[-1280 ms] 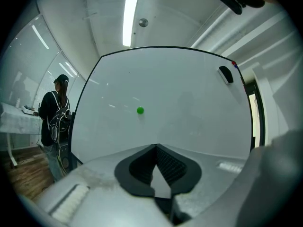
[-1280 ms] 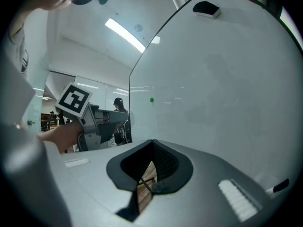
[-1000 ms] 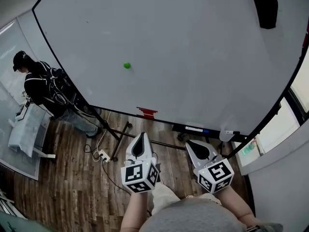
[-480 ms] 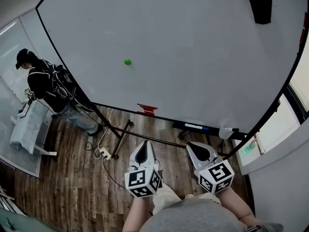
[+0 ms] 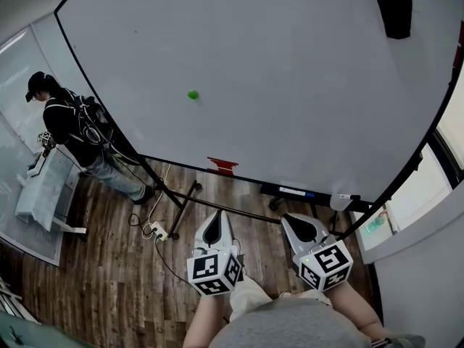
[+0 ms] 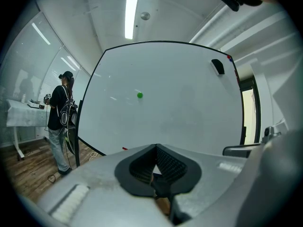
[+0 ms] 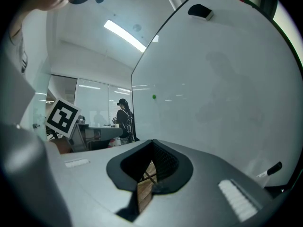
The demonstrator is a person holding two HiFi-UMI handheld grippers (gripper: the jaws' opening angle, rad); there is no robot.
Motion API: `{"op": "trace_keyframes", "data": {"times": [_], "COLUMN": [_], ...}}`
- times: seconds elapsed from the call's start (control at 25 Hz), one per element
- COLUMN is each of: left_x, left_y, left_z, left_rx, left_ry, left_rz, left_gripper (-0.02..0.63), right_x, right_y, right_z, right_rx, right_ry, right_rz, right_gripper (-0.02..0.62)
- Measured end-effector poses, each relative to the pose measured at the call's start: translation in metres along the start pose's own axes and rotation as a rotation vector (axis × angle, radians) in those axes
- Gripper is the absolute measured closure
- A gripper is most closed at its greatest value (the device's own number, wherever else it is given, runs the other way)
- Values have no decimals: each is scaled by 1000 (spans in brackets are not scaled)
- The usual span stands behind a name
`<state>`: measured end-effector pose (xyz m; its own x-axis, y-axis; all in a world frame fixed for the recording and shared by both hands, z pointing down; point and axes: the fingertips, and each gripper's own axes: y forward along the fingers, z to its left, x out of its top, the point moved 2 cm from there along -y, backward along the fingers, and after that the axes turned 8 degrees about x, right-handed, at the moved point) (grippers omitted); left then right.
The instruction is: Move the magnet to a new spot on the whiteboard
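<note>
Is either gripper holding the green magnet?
No: the small round green magnet sits alone on the whiteboard, while the left gripper and right gripper hang low, apart from it.

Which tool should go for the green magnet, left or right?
Left, probably: the left tool sits nearly below the green magnet; the right tool is farther aside. Both shut, empty.

No legible txt, labels or nos. anywhere.
</note>
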<state>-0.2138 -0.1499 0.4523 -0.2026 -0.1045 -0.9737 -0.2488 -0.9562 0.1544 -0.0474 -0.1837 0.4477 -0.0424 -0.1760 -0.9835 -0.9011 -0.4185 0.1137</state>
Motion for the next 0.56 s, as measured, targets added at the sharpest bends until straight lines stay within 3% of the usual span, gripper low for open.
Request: {"op": "trace_keyframes", "data": {"times": [0.56], "left_x": [-2], "left_y": [4], "left_z": [6], "left_rx": [18], "left_ry": [7], "left_rz": [9], "left_gripper": [601], "right_x": [4], "right_y": [6], "right_z": [-2], "right_rx": [9], "right_ry": [-25], "right_rz": [4], "right_gripper": [595]}}
